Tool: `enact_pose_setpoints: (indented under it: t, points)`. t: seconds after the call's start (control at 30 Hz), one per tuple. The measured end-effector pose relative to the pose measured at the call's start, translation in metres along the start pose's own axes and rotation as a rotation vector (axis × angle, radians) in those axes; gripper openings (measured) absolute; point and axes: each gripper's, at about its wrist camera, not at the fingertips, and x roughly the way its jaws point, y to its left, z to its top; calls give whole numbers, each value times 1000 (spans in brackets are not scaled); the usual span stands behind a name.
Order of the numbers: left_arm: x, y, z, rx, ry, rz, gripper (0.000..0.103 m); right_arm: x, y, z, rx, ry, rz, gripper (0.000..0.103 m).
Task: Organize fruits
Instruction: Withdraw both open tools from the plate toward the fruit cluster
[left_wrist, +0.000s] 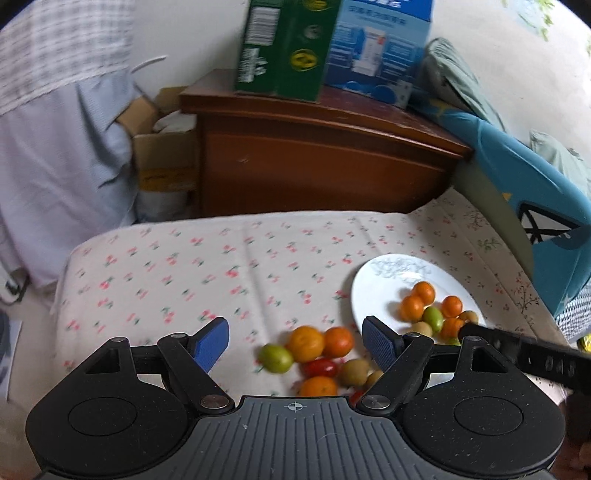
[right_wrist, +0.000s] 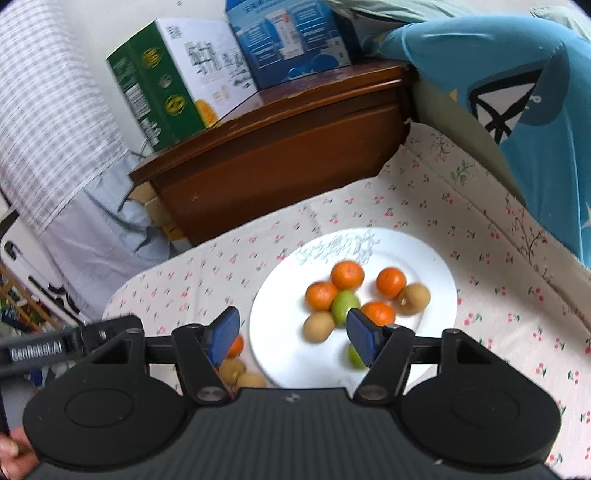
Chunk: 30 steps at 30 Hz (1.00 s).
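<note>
Both black tongs (left_wrist: 295, 343) (right_wrist: 291, 334) carry ribbed blue pads, silver pivot screws and round caps.

Setting: a home bedroom. Landmark — a wooden nightstand (right_wrist: 280, 147). In front of it lies a bed under a cherry-print sheet (left_wrist: 221, 266); on top stand cardboard boxes (right_wrist: 173, 81); to its right, a blue pillow (right_wrist: 517, 85); to its left, hanging fabric (left_wrist: 55, 147).

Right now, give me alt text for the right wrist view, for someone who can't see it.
A white plate on a cherry-print cloth holds small orange, green and tan fruits, with the open, empty right gripper hovering over its near edge. A few more fruits lie on the cloth left of the plate, and a wooden cabinet stands behind.
</note>
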Motion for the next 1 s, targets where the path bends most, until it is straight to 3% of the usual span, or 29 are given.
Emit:
enact_pose_setpoints:
  t: [0.27,0.5,0.73,1.0]
  points:
    - [-2,11,-20,15,58,40,81,-2,17,-32,-28,54,34,64]
    - [1,21,-32,23,88,70,81,11,34,-52,-89,107,76,53]
    - [10,31,-35,-15,116,92,81,31,43,-62,-125,130,97,43]
    - [16,36,-37,-38,128,95,81,50,44,-64,-133,136,88,39]
